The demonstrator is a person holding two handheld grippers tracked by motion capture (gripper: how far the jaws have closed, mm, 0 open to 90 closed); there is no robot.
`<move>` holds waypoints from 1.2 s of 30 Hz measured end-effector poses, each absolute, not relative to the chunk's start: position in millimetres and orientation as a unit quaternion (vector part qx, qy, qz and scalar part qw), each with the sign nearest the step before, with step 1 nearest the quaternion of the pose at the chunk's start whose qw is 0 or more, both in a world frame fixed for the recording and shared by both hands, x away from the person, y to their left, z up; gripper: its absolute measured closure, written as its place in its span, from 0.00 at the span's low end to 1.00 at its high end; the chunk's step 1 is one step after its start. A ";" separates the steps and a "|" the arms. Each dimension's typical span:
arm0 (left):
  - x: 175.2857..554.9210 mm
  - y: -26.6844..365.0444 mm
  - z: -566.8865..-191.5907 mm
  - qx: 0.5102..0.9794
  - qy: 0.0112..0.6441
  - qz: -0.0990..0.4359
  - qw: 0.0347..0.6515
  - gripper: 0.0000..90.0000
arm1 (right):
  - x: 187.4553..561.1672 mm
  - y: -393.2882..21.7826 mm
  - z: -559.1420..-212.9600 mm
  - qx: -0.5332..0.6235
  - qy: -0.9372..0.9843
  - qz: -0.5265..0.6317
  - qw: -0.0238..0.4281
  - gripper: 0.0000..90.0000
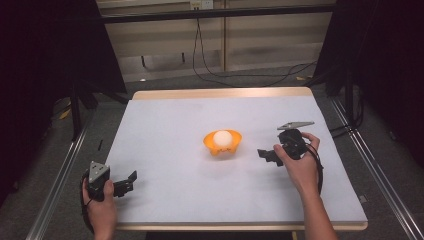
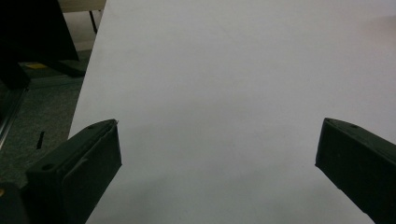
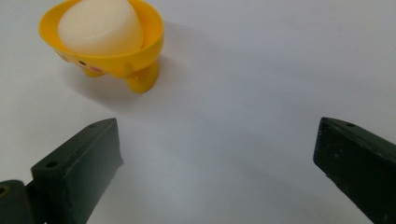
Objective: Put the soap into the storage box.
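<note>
An orange footed bowl [image 1: 222,143] with a small painted face stands near the middle of the white table [image 1: 180,120], and a white rounded object [image 1: 222,138] rests inside it. In the right gripper view the bowl [image 3: 116,58] sits at upper left with the white object [image 3: 100,28] in it. My right gripper [image 1: 264,155] is open, a short way to the right of the bowl, jaws pointing toward it. My left gripper [image 1: 130,181] is open near the table's front left corner, with bare table between its jaws [image 2: 219,154].
Black stands and dark curtains flank the table on both sides. Cables [image 1: 210,70] trail over the floor behind the far edge. A metal rail [image 1: 60,175] runs along the left side, and another along the right [image 1: 380,170].
</note>
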State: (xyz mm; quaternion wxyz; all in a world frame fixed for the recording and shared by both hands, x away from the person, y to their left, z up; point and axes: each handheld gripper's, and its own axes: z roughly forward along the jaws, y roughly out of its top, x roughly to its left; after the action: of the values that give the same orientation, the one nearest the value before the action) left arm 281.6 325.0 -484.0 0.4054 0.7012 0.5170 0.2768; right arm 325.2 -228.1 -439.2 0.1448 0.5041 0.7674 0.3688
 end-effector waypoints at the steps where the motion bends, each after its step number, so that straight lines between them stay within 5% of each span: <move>1: 281.6 325.1 -484.0 0.701 0.517 0.277 0.406 0.00 | 323.5 -231.1 -440.3 0.507 0.766 0.369 0.144 0.01; 36: 281.7 324.6 -484.1 0.702 0.517 0.279 0.403 0.00 | 261.9 -311.0 -471.3 0.550 0.720 0.389 0.167 0.03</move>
State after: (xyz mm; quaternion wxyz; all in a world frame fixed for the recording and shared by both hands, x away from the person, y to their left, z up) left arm 281.7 324.6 -484.1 0.4034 0.7016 0.5170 0.2787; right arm 261.9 -311.0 -471.3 0.1673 0.5502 0.7195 0.3892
